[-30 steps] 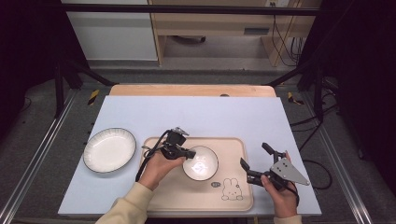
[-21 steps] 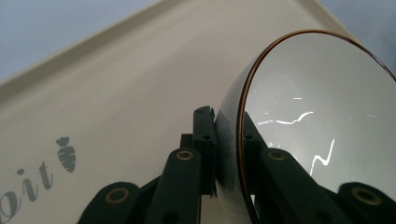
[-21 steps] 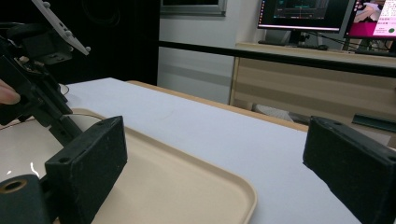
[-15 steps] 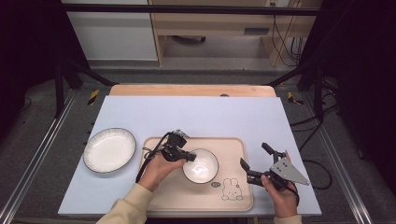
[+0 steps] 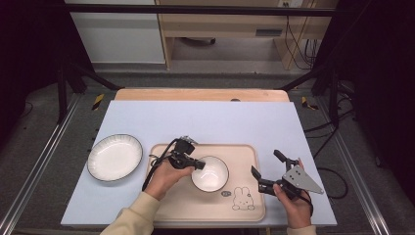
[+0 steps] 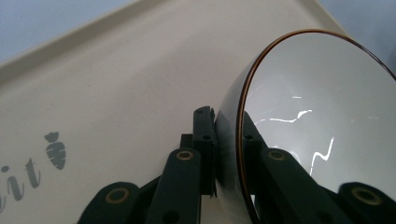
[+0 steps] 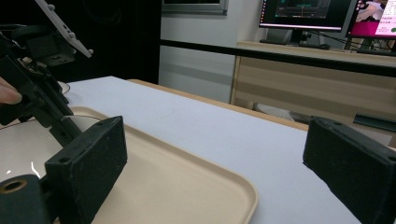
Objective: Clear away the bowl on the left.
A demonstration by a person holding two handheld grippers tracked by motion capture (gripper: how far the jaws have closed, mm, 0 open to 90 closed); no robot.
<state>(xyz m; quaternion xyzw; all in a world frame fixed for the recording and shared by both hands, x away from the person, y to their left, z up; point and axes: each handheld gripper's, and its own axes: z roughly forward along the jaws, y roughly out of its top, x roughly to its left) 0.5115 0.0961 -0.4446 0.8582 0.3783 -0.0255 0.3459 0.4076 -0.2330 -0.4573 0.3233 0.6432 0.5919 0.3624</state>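
A white bowl (image 5: 210, 174) with a dark rim sits in the middle of a beige tray (image 5: 195, 210) printed with a rabbit. My left gripper (image 5: 199, 164) is shut on the bowl's left rim; in the left gripper view the rim (image 6: 243, 140) stands pinched between the two black jaws, one jaw outside and one inside the bowl (image 6: 322, 116). My right gripper (image 5: 266, 164) is open and holds nothing, hovering over the tray's right edge. Its wide-spread fingers (image 7: 88, 163) frame the tray's corner (image 7: 233, 191) in the right gripper view.
A white fluted plate (image 5: 115, 157) lies on the light blue mat (image 5: 205, 120) left of the tray. Black frame posts stand at both sides of the table. A wooden bench and monitors are behind the table's far edge.
The left gripper and the bowl have shifted slightly toward the right on the tray. The right gripper has stayed where it was, open.
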